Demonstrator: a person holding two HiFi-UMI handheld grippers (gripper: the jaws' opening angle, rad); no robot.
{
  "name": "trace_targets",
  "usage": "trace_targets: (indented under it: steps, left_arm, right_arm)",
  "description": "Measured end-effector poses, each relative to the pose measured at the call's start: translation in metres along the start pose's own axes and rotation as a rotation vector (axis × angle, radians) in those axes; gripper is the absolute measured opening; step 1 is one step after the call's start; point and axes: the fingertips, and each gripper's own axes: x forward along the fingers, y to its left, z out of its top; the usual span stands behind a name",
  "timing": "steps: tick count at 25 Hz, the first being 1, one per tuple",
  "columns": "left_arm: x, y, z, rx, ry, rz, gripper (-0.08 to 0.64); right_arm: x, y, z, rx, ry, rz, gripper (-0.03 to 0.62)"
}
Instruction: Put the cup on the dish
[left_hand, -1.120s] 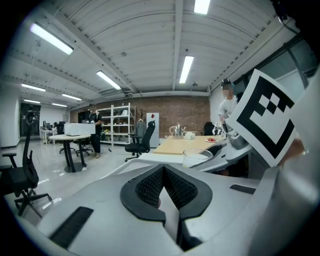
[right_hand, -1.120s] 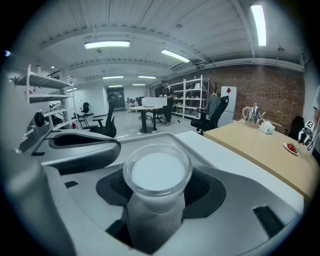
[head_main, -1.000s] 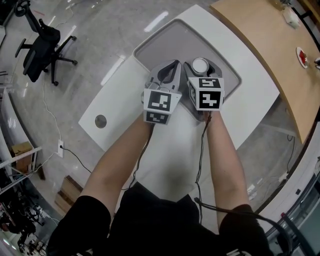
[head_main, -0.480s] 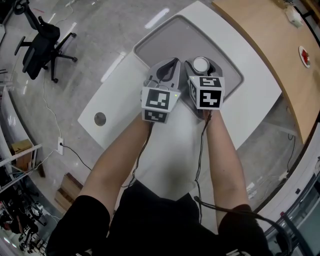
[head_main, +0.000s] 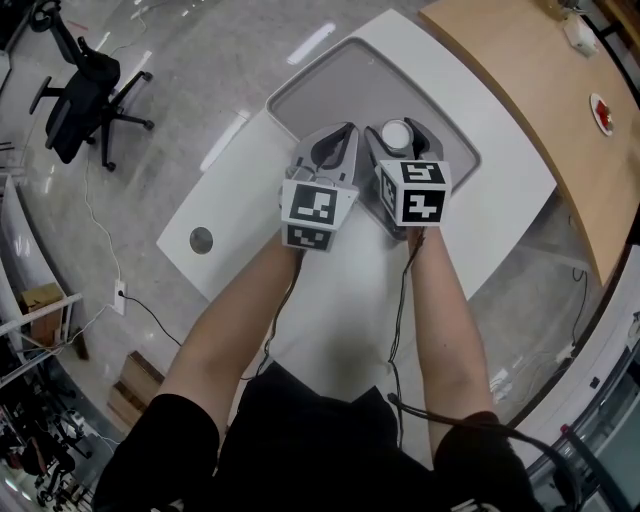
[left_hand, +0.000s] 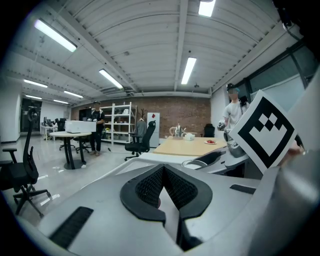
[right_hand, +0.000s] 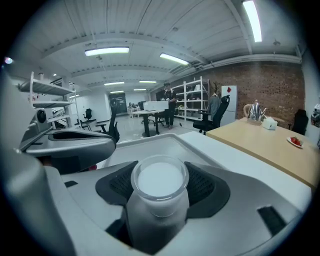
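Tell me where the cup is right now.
The cup is clamped in the right gripper, in the middle of the right gripper view. In the head view it is over the grey tray, just right of the left gripper.

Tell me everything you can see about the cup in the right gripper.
The cup is small and round, with a clear, glass-like rim and a milky white look inside. It stands upright, clamped at its sides between the jaws of the right gripper, whose dark ribbed pads press on it. In the head view it sits over the grey tray; its base is hidden.
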Motion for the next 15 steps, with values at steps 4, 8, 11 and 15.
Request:
trace_targets:
  steps: [4, 8, 11, 15]
  left_arm:
    - [-0.008, -0.002, 0.008, 0.007, -0.008, -0.003, 0.005]
    - [-0.017, -0.005, 0.021, 0.019, -0.020, -0.002, 0.005]
    - [-0.026, -0.009, 0.037, 0.022, -0.037, 0.000, 0.005]
    - [-0.045, -0.016, 0.066, 0.030, -0.073, -0.001, 0.005]
  right_arm:
    - [-0.014, 0.003, 0.017, -0.022, -0.035, -0.014, 0.240]
    - [-0.033, 0.005, 0.037, -0.037, -0.077, -0.027, 0.239]
    - [-0.056, 0.008, 0.054, -0.039, -0.123, -0.031, 0.239]
    - [-0.096, 0.014, 0.080, -0.045, -0.197, -0.047, 0.239]
